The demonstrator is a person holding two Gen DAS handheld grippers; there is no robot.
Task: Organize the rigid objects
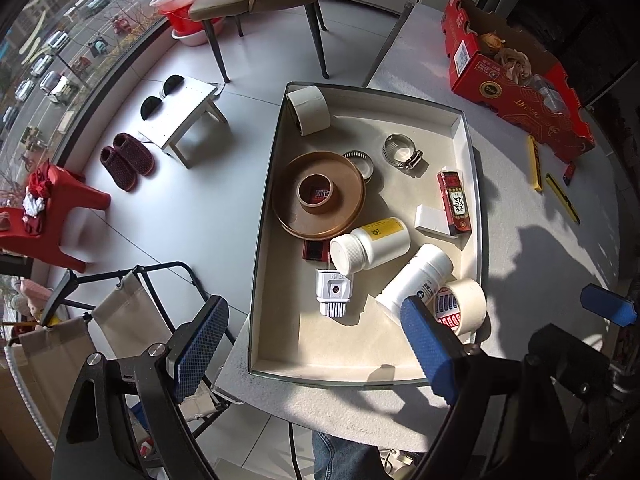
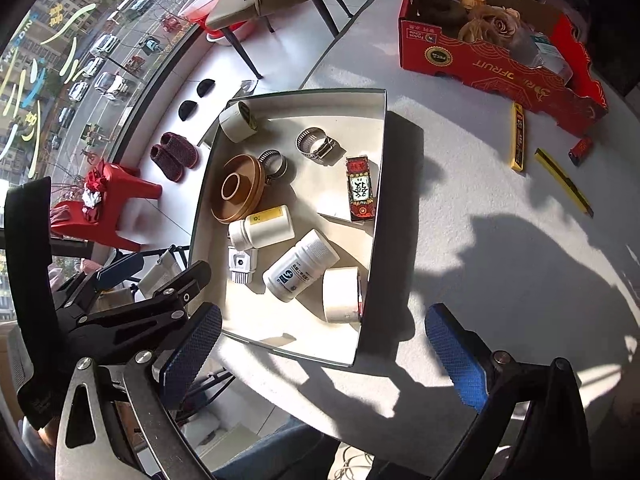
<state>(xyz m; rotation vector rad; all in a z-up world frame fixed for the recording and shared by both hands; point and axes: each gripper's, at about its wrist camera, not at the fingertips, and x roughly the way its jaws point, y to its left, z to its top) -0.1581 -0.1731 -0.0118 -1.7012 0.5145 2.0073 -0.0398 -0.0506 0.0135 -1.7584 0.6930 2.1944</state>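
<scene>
A shallow white tray on the grey table holds two white pill bottles, a brown tape roll, white tape rolls, two metal hose clamps, a red box and a white plug. My left gripper is open and empty above the tray's near edge. My right gripper is open and empty above the table, near the tray's near right corner. Two yellow utility knives lie on the table to the right.
A red cardboard box with dried flowers stands at the table's back right. A small red item lies beside the knives. Left of the table are a folding chair, a red stool and a dining chair.
</scene>
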